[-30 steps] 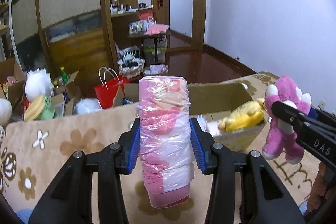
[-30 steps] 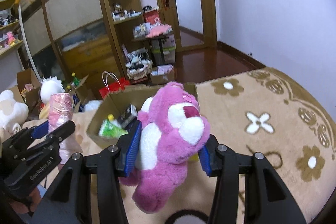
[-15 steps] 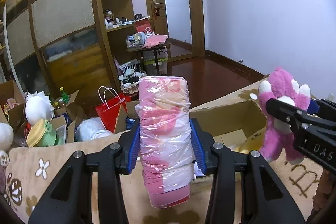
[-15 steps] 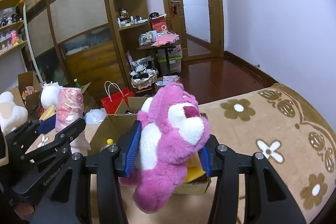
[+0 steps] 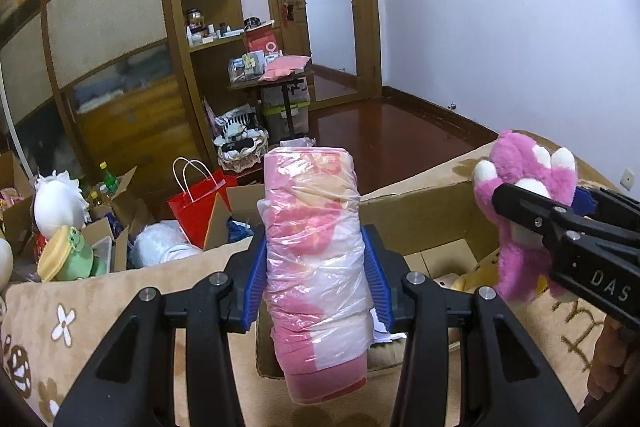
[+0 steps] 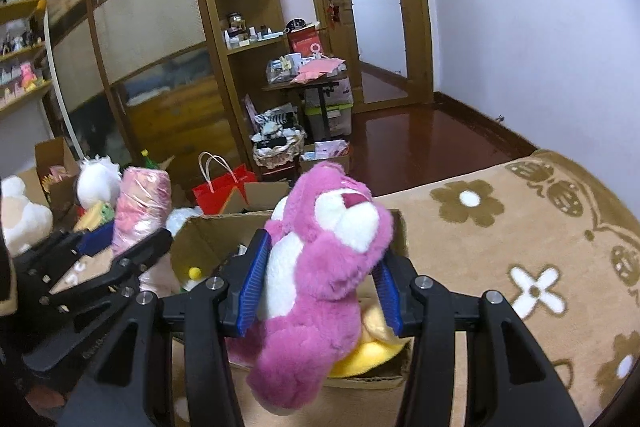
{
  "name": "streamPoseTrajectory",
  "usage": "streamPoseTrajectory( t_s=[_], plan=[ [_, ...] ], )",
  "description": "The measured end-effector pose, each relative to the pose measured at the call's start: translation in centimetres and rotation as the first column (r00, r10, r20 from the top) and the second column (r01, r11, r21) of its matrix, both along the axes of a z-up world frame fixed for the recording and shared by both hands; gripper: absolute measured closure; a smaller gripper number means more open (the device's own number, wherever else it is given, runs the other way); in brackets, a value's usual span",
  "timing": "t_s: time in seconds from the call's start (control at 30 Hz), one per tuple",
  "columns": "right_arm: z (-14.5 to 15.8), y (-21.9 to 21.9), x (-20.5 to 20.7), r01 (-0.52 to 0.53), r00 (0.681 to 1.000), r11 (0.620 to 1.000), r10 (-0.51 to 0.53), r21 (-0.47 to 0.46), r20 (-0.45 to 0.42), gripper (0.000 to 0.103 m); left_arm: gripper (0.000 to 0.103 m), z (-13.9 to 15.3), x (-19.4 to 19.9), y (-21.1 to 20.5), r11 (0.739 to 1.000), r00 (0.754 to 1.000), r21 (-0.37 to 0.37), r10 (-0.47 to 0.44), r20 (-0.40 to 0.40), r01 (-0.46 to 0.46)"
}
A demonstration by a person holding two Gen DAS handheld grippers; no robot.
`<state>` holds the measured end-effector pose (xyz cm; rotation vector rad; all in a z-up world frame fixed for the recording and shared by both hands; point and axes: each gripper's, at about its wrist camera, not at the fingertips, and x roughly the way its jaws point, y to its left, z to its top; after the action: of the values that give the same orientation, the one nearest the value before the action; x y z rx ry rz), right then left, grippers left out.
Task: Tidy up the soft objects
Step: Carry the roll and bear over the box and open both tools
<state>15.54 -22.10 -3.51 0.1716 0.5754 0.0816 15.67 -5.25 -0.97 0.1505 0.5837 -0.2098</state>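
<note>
Left gripper (image 5: pixel 316 283): its blue-padded fingers (image 5: pixel 252 283) are clenched on the pink wrapped bundle (image 5: pixel 316 259), gripping it at about mid-height on both sides.
Pink wrapped bundle: an upright roll of pink and white soft fabric inside clear plastic film, held in the air over the near edge of the cardboard box (image 5: pixel 424 211).
Right gripper (image 6: pixel 316 287): its fingers (image 6: pixel 252 283) are clamped on the pink plush bear (image 6: pixel 320 267), pressing in at the torso below the head.
Pink plush bear: hangs above the open box, head up and legs dangling, just over a yellow plush toy (image 6: pixel 368 347) already lying inside.
Cardboard box: sits open on the tan flower-patterned blanket (image 6: pixel 500 247); it holds the yellow toy and some smaller items too unclear to name.
Handling, bundle: it looks light and squashy, but the film is probably slick, so a mid-body squeeze with full pad contact seems the safest hold; the loose film at the top would likely tear or slip.
Handling, bear: light, very soft and not fragile; the fur compresses, so holding the torso rather than a limb should keep it from swinging or sliding out.
Step in hand: both items appear poised for dropping into the box.
</note>
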Motion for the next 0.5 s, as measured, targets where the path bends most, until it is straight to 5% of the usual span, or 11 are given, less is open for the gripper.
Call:
streamPoseTrajectory(
  t_s=[0.4,0.5],
  plan=[
    [-0.5,-0.6,1.0,-0.011,0.999,0.999,0.013,0.045,-0.043,0.048,0.045,-1.2,1.0,0.9,0.999,0.996,-0.037,0.022,-0.085,-0.026],
    [-0.3,-0.6,0.8,-0.011,0.999,0.999,0.013,0.051,-0.032,0.038,0.039,-1.4,0.9,0.9,0.999,0.996,-0.033,0.019,-0.088,-0.022]
  ],
)
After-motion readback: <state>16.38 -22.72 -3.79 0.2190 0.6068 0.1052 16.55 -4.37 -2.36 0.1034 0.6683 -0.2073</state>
